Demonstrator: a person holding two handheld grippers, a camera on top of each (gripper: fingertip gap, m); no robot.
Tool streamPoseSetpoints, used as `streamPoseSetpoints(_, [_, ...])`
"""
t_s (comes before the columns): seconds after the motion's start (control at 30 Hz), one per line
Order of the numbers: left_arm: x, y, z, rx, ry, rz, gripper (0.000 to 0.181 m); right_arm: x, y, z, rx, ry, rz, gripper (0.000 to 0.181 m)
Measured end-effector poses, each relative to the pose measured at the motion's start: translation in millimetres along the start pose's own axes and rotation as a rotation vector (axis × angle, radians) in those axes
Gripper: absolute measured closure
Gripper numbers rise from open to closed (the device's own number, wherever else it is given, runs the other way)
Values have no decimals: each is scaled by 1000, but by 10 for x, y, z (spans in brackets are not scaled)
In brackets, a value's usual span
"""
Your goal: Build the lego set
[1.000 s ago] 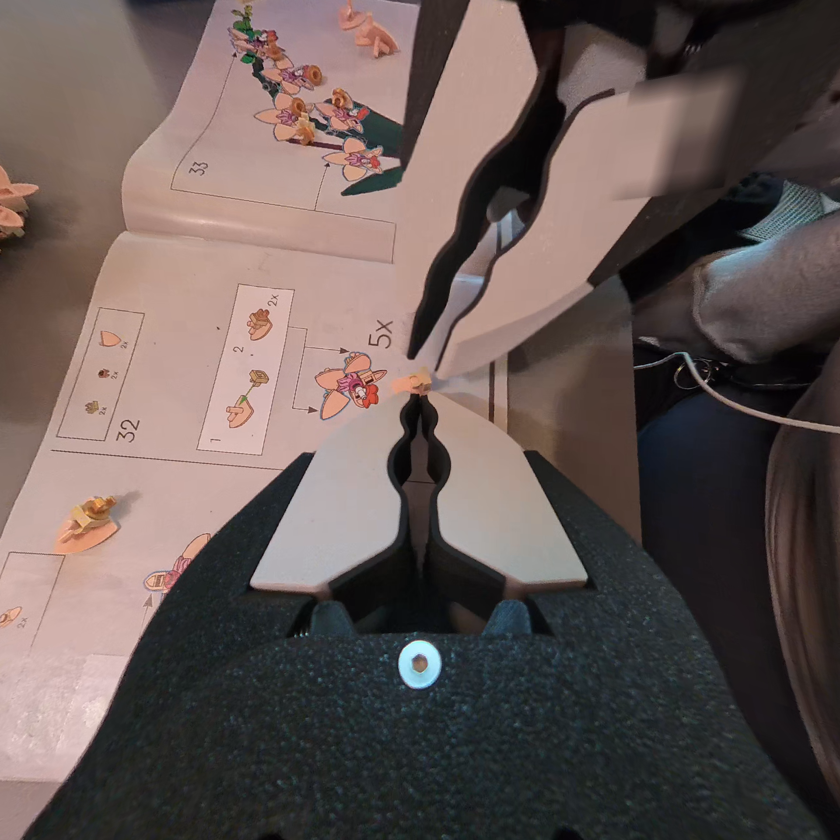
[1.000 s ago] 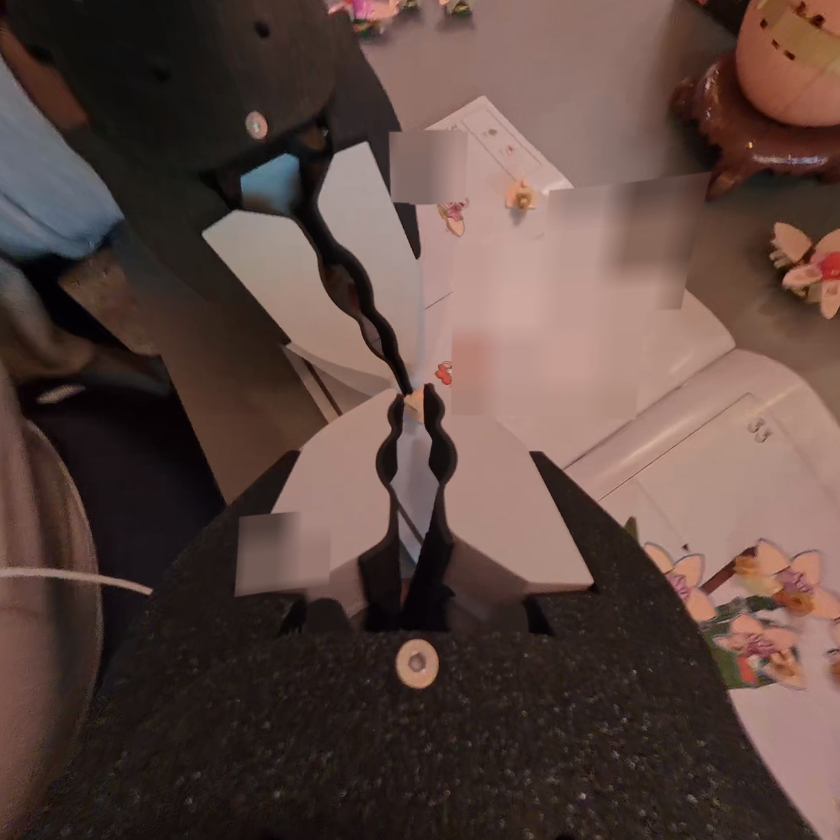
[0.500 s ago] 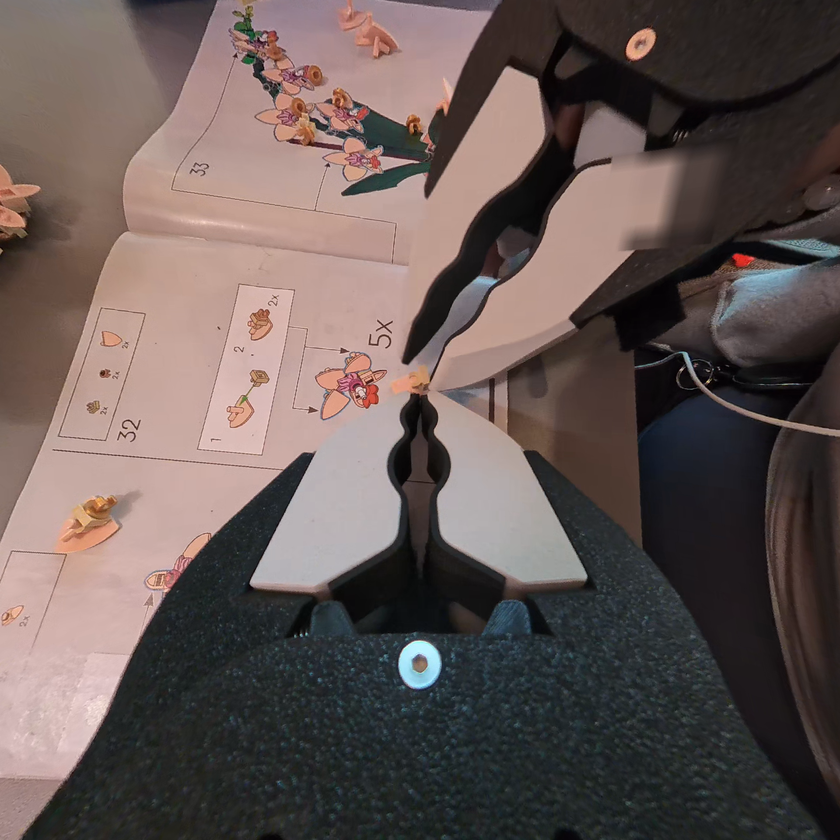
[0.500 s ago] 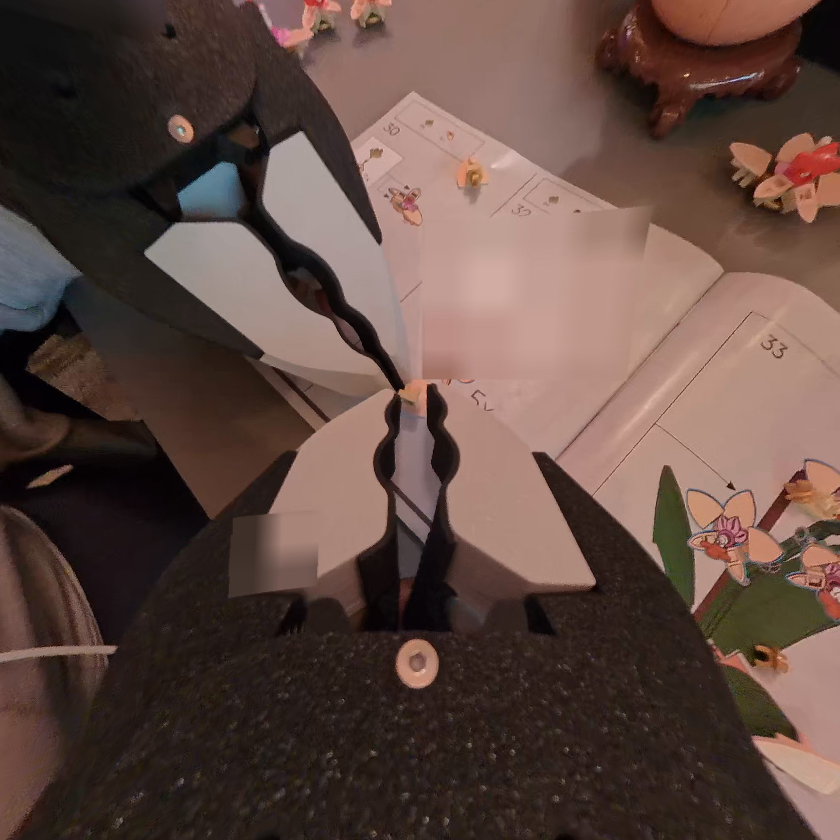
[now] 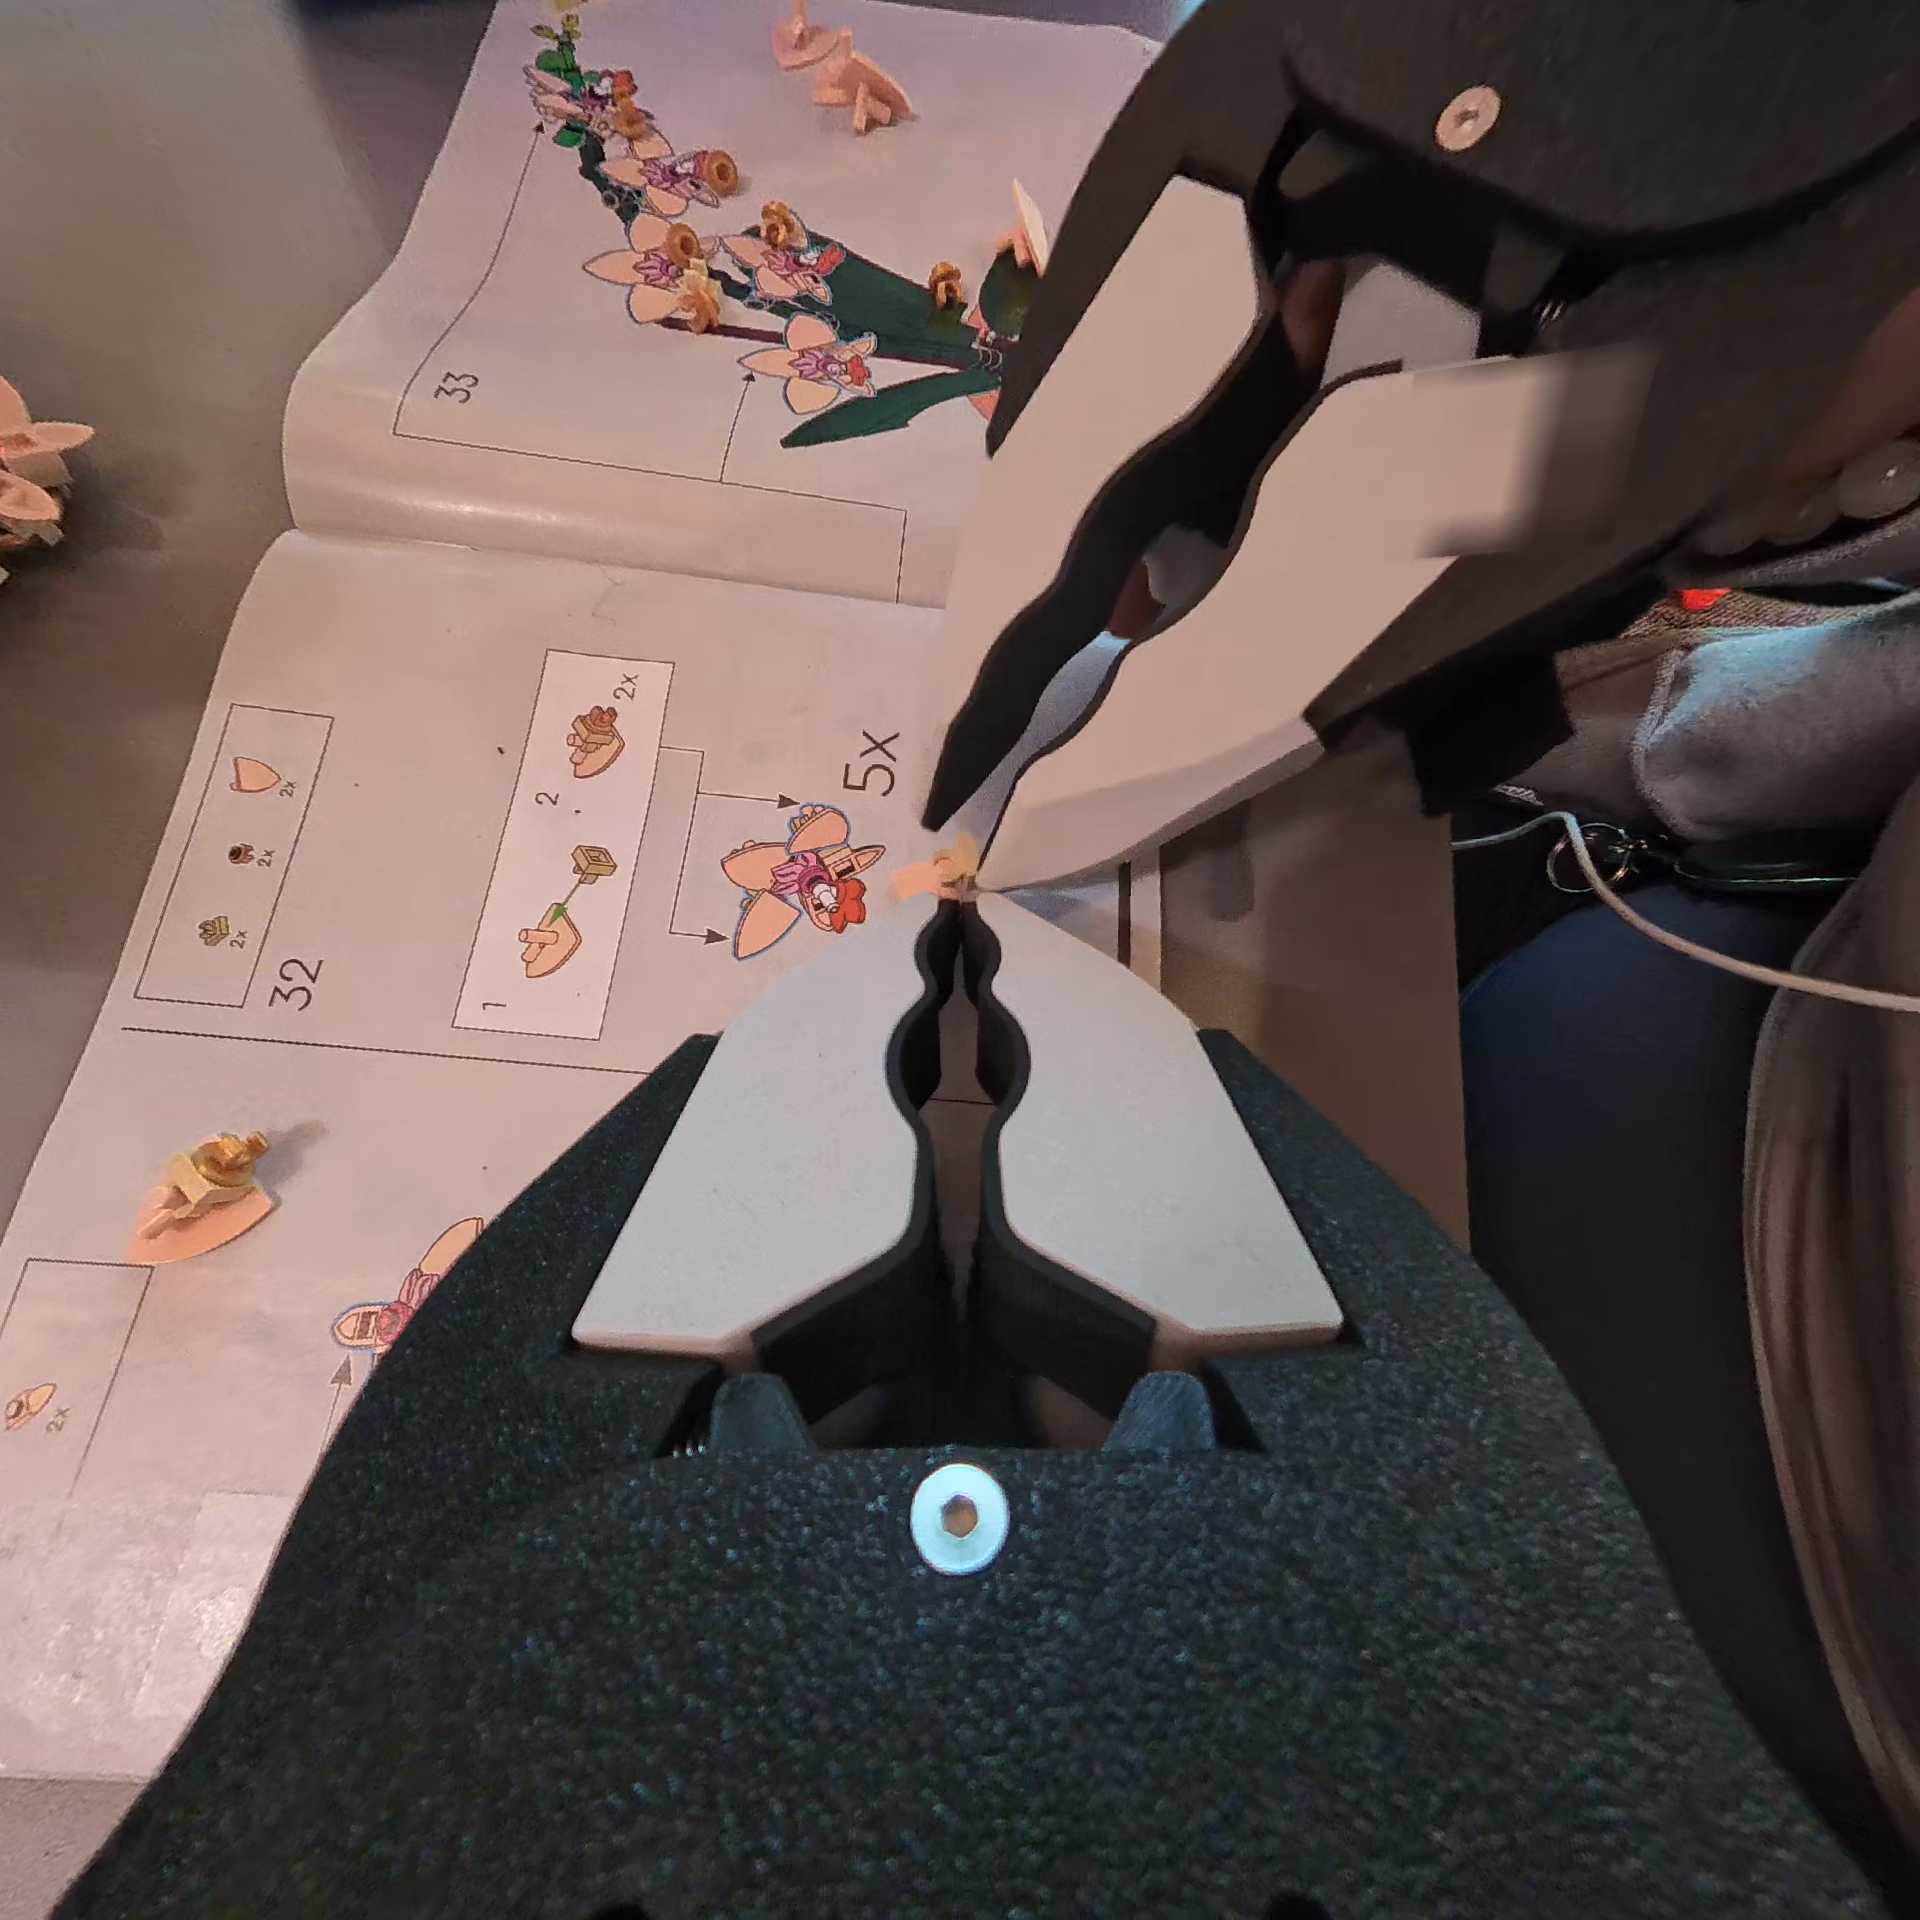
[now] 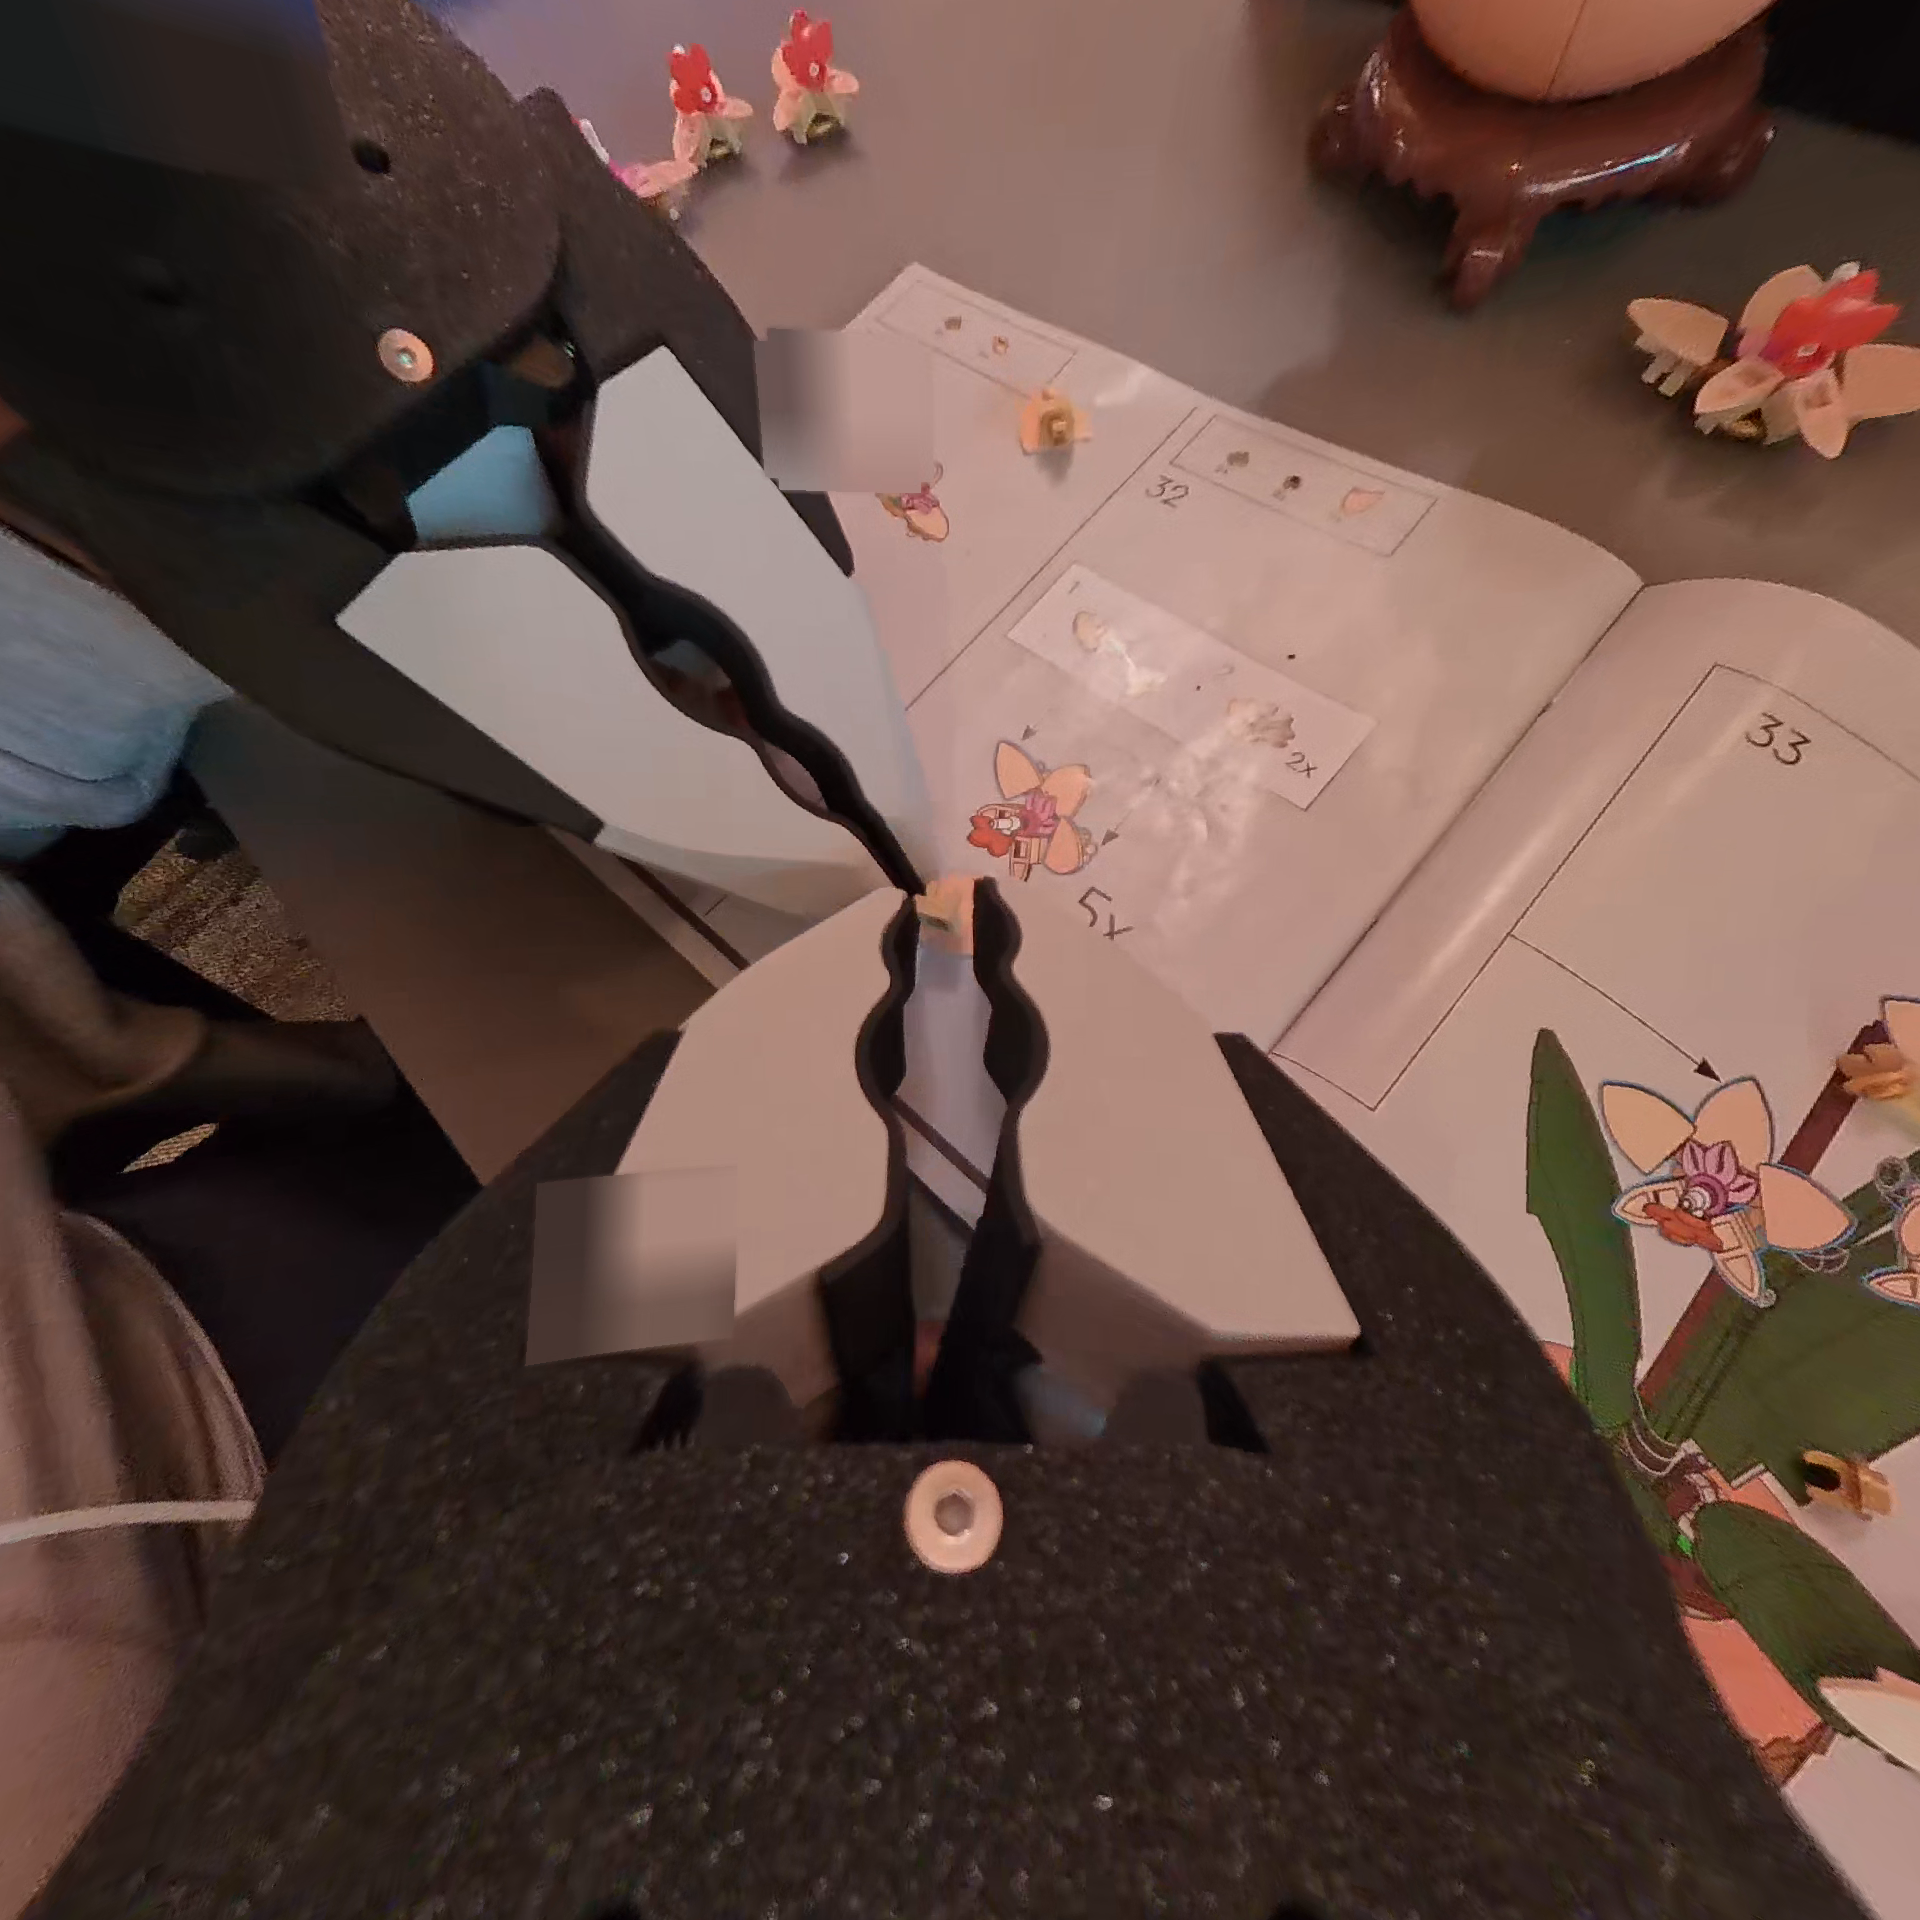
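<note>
A small peach and tan lego petal piece (image 5: pixel 938 871) is held above the open instruction booklet (image 5: pixel 416 665). My left gripper (image 5: pixel 951 906) is shut, and its tips pinch the near end of the piece. My right gripper (image 5: pixel 961 836) comes in from the upper right and meets the same piece tip to tip. In the right wrist view the piece (image 6: pixel 948 906) sits between the nearly closed tips of my right gripper (image 6: pixel 951 899). The left gripper (image 6: pixel 902 875) reaches it there from the upper left. How the piece's parts join is hidden by the fingertips.
A finished petal assembly (image 5: pixel 197 1195) lies on the booklet at the left, with loose petals (image 5: pixel 842 73) at its far end. Built flowers (image 6: pixel 1787 353), small red flowers (image 6: pixel 758 83) and a brown stand (image 6: pixel 1538 156) are on the grey table. A person's lap (image 5: pixel 1610 1195) is at the right. Less than 4 cm separates the two grippers' tips.
The right gripper has swung around the piece, so its body shows more in the left view and its own view turned toward the booklet. The left gripper has stayed still. Both tips stay on the piece.
</note>
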State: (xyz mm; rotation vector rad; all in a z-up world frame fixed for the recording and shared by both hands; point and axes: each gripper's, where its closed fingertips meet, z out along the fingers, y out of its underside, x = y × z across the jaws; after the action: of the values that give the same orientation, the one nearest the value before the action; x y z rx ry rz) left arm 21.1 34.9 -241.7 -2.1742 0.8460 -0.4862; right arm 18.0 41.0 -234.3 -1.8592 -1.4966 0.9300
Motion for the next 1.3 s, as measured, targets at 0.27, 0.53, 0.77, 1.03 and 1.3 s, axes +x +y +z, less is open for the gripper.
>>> streamPoseSetpoints(0.27, [4,1,2,0,3,0,181,-7,14,-5,-71,-18,-184,175])
streamPoseSetpoints(0.53, [38,19,7,-11,34,0,181,133,-11,-62,-117,26,-486,178])
streamPoseSetpoints(0.77, [1,13,-3,-9,20,-28,181,321,-89,-124,-112,-32,-375,169])
streamPoseSetpoints(1.03, [-109,-85,30,-1,-111,1,167,269,-11,72,-152,-103,-337,169])
streamPoseSetpoints(1.3, [-213,-106,79,-11,-153,23,176,218,10,76,-169,-119,-358,175])
